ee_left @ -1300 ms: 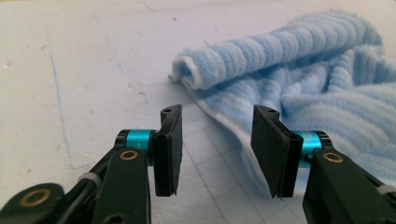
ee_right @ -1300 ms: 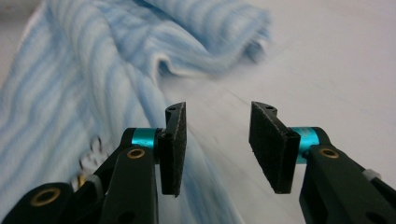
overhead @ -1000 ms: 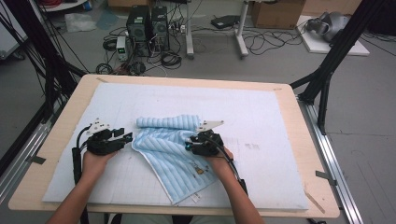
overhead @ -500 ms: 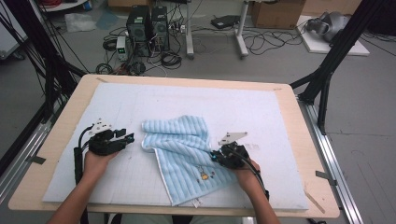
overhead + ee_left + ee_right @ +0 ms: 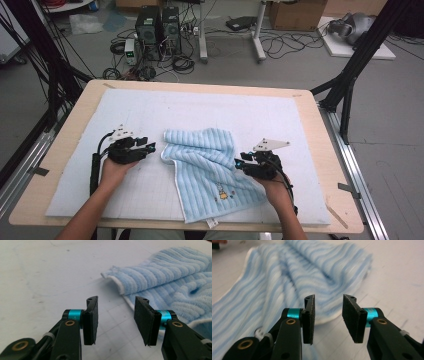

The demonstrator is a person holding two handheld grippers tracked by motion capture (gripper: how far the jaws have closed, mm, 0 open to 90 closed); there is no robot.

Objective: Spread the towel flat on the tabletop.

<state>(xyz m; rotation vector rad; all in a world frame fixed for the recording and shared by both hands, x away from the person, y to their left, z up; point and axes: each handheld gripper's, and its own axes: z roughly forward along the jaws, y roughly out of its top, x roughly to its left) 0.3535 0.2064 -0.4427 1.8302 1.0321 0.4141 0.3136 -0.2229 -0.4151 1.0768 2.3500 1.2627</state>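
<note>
Here, left gripper [image 5: 115, 320] agape, empty, beside towel [image 5: 210, 165] edge, right gripper [image 5: 328, 318] just opening, empty.

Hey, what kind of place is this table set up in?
Probably a lab or workshop for recording handling tasks: computer towers and loose cables sit on the floor, black frame struts flank the padded table.

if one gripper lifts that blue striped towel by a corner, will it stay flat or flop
The towel will probably flop: it already lies rumpled, with its top part folded over. It looks like soft ribbed terry, so likely light and not slippery between the pads. Pushed across the white mat, it would more likely bunch up than slide whole.
</note>
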